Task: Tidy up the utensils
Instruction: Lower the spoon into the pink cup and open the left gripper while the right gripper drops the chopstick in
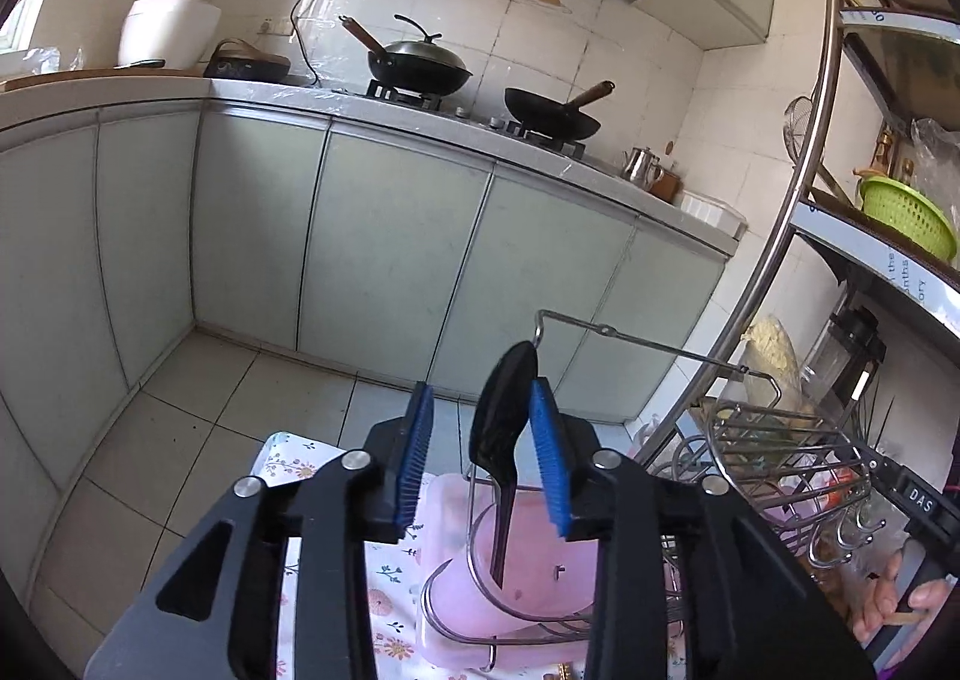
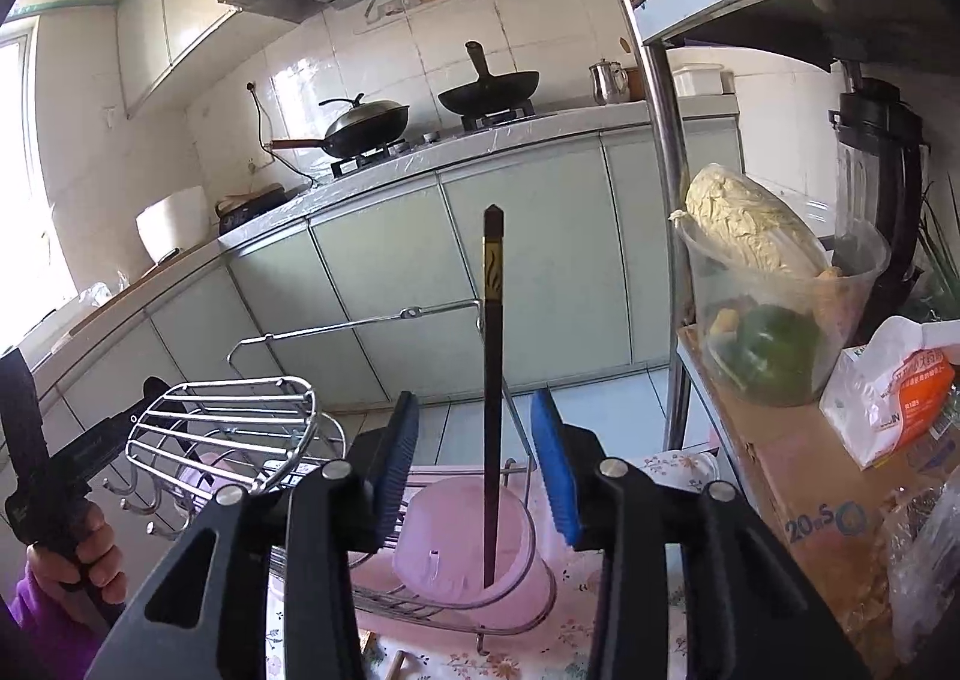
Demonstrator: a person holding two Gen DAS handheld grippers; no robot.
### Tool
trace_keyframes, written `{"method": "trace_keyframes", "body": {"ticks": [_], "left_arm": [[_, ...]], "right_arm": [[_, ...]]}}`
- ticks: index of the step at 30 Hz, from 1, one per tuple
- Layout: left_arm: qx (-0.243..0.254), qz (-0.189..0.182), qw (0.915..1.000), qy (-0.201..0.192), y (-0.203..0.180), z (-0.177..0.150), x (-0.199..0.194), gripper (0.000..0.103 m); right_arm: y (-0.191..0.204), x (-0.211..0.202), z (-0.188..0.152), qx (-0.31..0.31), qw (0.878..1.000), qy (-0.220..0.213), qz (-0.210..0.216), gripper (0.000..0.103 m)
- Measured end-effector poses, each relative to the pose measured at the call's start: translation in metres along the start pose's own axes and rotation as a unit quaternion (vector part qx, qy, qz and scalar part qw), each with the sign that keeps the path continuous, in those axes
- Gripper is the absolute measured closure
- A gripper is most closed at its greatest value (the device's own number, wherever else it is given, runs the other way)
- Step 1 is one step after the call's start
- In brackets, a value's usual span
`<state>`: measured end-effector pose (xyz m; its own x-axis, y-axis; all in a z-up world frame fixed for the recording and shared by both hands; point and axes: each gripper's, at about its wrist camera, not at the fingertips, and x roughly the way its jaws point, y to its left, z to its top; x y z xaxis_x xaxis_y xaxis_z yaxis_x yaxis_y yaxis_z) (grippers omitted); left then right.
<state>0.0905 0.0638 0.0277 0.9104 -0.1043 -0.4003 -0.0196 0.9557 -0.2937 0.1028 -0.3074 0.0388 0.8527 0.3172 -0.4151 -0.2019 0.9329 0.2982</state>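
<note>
Now you are releasing both utensils: left hand-held gripper (image 1: 480, 458) standing apart around the black spoon (image 1: 501, 440), right hand-held gripper (image 2: 480, 464) apart around the chopstick (image 2: 493, 398), each dropping upright into the pink cup (image 2: 474, 536), lower centre.

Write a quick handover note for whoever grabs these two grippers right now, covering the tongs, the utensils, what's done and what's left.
Left tongs: open; black spoon between the pads, leaning on the right one, handle down in the pink cup.
Right tongs: open around the dark chopstick, which stands in its pink cup.
Done: both utensils dropped in.
Left: back both tongs away; no other loose utensils in view.
</note>
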Motion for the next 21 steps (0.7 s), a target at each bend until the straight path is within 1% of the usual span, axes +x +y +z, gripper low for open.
{"method": "trace_keyframes", "body": {"ticks": [9,14,18,21], "left_arm": [[-0.007,-0.002,0.9999,-0.014,0.003,0.004,-0.025,0.067],[-0.015,-0.011,0.9998,0.011,0.004,-0.009,-0.039,0.067],[-0.012,-0.014,0.9992,0.036,0.004,-0.024,-0.047,0.067],[-0.01,-0.016,0.9978,0.064,0.004,-0.04,-0.052,0.067]], "right_arm": [[-0.007,-0.028,-0.009,0.022,1.0,-0.007,0.004,0.064],[-0.008,-0.044,-0.029,0.031,0.999,0.011,0.006,0.064],[-0.009,-0.048,-0.052,0.038,0.998,0.044,0.002,0.064],[-0.011,-0.046,-0.072,0.045,0.996,0.075,0.001,0.064]]}}
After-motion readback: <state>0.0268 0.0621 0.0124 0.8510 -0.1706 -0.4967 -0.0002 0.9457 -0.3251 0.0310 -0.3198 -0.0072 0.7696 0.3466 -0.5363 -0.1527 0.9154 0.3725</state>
